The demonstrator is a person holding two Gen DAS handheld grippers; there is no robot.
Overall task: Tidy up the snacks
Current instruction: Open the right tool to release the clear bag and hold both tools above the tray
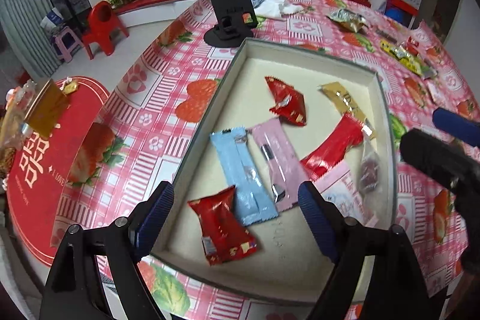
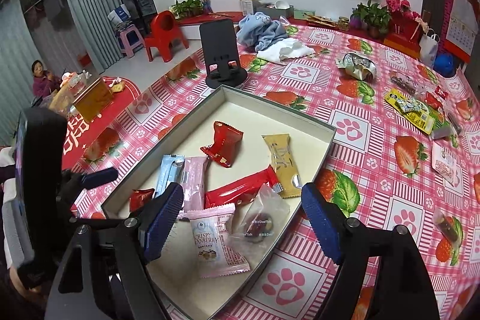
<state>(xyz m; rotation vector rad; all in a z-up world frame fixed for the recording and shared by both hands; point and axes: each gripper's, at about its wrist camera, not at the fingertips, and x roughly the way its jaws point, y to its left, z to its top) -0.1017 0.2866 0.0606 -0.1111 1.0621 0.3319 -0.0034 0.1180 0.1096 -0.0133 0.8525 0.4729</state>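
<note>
A shallow grey box with a cream floor (image 1: pixel 300 65) (image 2: pixel 300 137) lies on the pink strawberry tablecloth and holds several snack packets: a red one (image 1: pixel 222 225), a blue one (image 1: pixel 243 176), a pink one (image 1: pixel 277 161), a gold one (image 2: pixel 283 161), a clear one (image 2: pixel 264 218) and a pink "Crispy Cranberry" one (image 2: pixel 216 242). My left gripper (image 1: pixel 237 218) is open and empty above the box's near end. My right gripper (image 2: pixel 243 221) is open and empty over the box's near right corner. The right gripper shows at the right edge of the left wrist view (image 1: pixel 444 152).
More snacks lie loose on the table at the right: a yellow-green pack (image 2: pixel 414 110), a crumpled silver wrapper (image 2: pixel 357 65) and small packets (image 2: pixel 447 161). A black phone stand (image 2: pixel 222 56) stands beyond the box. Blue and white cloths (image 2: pixel 270 35) lie at the back.
</note>
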